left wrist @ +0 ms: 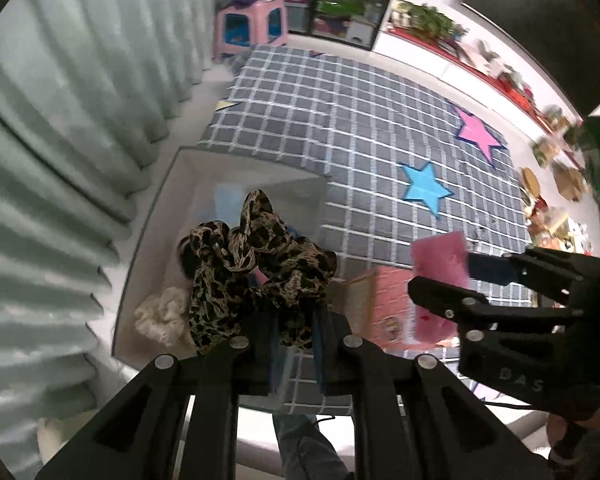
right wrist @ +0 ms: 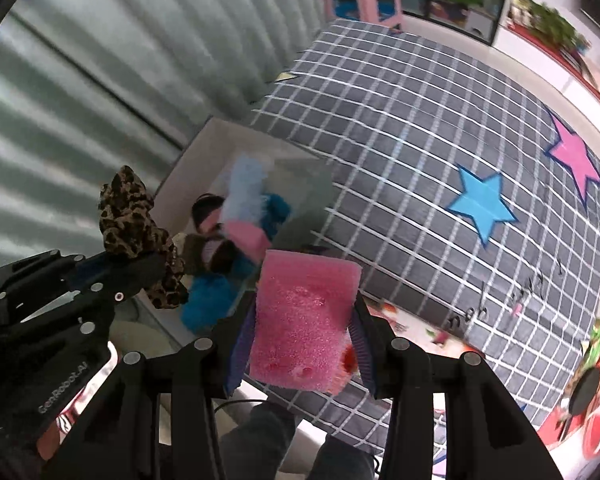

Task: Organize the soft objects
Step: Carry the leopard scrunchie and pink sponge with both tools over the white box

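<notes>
Carry step: left tongs [left wrist: 276, 344] clamp the leopard-print scrunchie [left wrist: 256, 264] above the white bin [left wrist: 148, 240]; right tongs [right wrist: 304, 344] grip the pink sponge [right wrist: 304, 316] just beside it, over the checked mat [right wrist: 420, 140]. Likely next: centre each over the bin, then release.

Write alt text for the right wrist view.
The right gripper clamps a pink sponge above a grey checked mat. At left, the left gripper holds a leopard-print scrunchie over a white bin of soft items.

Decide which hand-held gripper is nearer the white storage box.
Left. The left hand-held gripper hangs over the white storage box with a leopard scrunchie; the right hand-held gripper holds a pink sponge beside it.
</notes>
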